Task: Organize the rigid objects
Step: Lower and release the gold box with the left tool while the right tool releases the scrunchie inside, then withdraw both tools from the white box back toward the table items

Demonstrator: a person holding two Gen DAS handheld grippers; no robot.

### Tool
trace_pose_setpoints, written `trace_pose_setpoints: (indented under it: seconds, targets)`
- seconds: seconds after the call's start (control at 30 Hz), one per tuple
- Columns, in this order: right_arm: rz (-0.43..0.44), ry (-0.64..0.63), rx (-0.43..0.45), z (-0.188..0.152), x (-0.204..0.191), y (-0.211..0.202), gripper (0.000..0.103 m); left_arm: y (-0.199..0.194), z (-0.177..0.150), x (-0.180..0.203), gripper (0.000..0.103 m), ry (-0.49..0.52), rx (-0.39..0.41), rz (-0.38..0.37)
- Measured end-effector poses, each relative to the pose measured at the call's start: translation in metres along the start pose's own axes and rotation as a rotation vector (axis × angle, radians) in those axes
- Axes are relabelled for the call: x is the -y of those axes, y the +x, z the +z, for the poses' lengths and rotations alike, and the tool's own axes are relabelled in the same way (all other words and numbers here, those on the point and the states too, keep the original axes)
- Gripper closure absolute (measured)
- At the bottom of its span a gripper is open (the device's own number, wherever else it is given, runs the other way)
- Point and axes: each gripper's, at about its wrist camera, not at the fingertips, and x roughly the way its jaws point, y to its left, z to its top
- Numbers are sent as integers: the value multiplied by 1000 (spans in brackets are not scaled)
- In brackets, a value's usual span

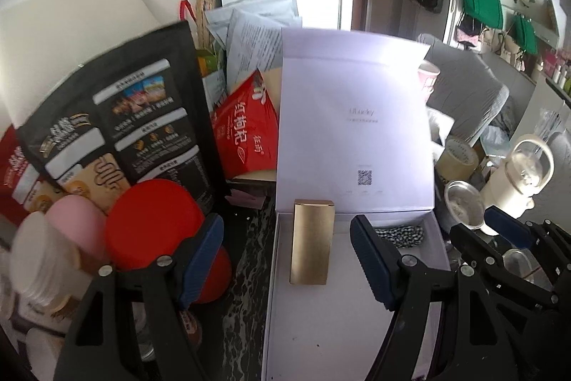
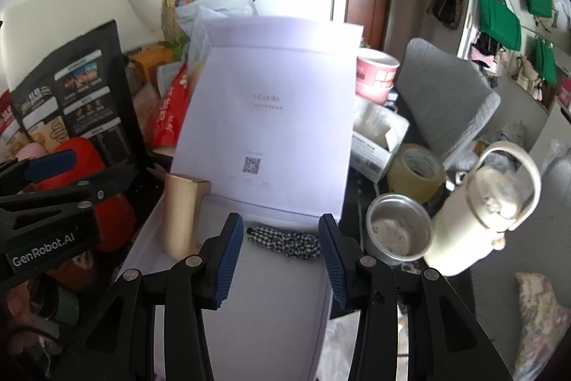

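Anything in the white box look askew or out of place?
The gold carton stands on end at the white box's back left corner, leaning slightly. The checked fabric bundle seems an odd, soft item among rigid objects.

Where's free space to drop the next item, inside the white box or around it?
Inside the white box: the bare floor in front of the gold carton and checkered cloth. Outside: only the dark marble strip between the box and the red container. Left and right of that it is crowded.
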Motion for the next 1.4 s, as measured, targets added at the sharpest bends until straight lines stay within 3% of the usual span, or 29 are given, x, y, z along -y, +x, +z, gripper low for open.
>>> trace_pose_setpoints:
  seconds: [0.43,0.87,1.13,1.4]
  targets:
    - [-19,-5,84,-13,0,-68,59,-68,-13,7,30,8,81,-18]
    - [-36,-8,138,-44,-1,-130,59,-126,-47,9,30,5,128,-37]
    - [-44,-16,159,-73,-6,-161,59,-148,-78,8,30,-8,132,-64]
    - [-63,-55,162,-110,-14,-185,56,-154,-116,8,30,-26,79,-92]
